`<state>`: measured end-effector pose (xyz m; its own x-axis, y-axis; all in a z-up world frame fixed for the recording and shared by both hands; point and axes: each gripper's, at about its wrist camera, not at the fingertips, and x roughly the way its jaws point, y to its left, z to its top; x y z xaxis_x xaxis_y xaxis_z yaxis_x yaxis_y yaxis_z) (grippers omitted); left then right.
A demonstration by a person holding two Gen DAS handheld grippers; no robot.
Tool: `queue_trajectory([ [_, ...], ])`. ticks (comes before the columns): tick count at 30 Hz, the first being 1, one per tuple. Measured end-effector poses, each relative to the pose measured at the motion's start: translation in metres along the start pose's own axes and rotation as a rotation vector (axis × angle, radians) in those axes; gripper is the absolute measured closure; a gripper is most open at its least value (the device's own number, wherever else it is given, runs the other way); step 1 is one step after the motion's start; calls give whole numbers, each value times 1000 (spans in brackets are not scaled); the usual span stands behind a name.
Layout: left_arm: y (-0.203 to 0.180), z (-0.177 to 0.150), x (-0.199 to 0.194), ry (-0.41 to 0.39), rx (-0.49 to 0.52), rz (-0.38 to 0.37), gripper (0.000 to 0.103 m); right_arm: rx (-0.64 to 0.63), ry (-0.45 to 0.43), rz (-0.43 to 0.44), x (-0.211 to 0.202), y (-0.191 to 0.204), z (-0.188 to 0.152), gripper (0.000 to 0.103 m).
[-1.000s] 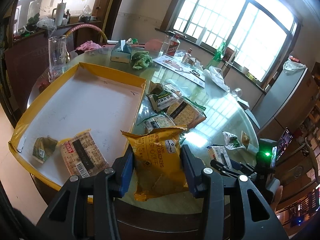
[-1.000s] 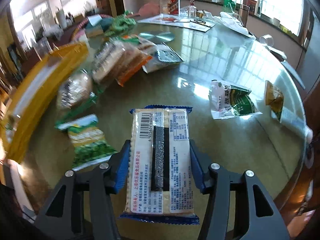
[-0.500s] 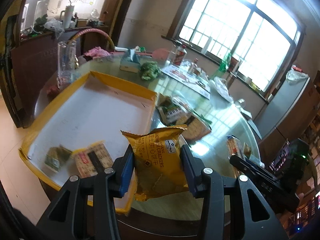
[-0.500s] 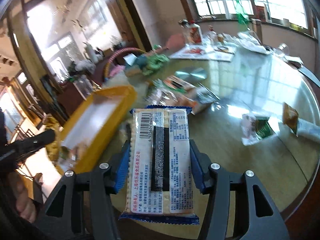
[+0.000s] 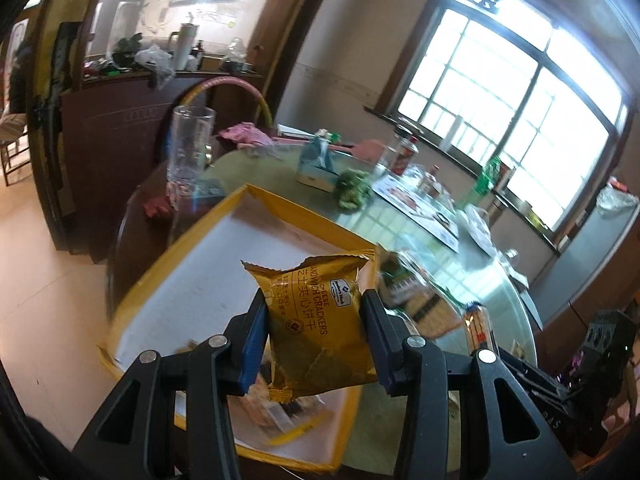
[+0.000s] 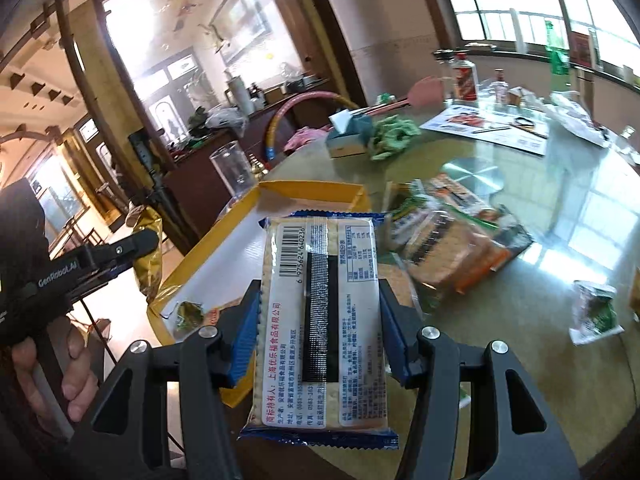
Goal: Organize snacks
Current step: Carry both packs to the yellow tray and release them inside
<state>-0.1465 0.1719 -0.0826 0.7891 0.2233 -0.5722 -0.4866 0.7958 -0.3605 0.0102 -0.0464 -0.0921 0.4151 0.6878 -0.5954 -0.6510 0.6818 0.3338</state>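
Observation:
My left gripper (image 5: 314, 336) is shut on a yellow packet of cheese sandwich crackers (image 5: 316, 320), held in the air over the near corner of the yellow tray (image 5: 312, 216). A cracker pack (image 5: 268, 408) lies in the tray below it. My right gripper (image 6: 318, 332) is shut on a long blue-edged cracker pack (image 6: 322, 320), barcode side up, above the tray's (image 6: 312, 190) right side. In the right wrist view the left gripper (image 6: 96, 258) shows at the far left with a hand (image 6: 76, 364) on its grip. A small green packet (image 6: 188, 312) lies in the tray.
A pile of snack packs (image 6: 452, 232) lies on the glass table (image 6: 560, 208) right of the tray, with a green-and-white packet (image 6: 596, 312) further right. A tall glass (image 5: 190, 148), tissue box (image 5: 316, 164), bottles (image 6: 466, 76) and papers (image 6: 492, 128) stand beyond.
Both grippers have risen and swung left toward the tray, each keeping its pack. The right view now looks over the tray instead of the table's middle.

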Motion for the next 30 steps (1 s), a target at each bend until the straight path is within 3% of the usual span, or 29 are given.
queue_trajectory([
  [8,36,33,12,-34,-31,80,58,-11,54,85,43,24,17,47],
  [11,43,40,35,9,-15,90,58,15,92,107,69,31,25,47],
  [19,58,18,86,154,51,221,58,-2,183,72,132,56,28,47],
  [24,65,10,94,211,56,269,57,-32,221,36,152,62,23,47],
  [30,75,7,101,255,11,277,56,-19,250,17,164,63,14,45],
])
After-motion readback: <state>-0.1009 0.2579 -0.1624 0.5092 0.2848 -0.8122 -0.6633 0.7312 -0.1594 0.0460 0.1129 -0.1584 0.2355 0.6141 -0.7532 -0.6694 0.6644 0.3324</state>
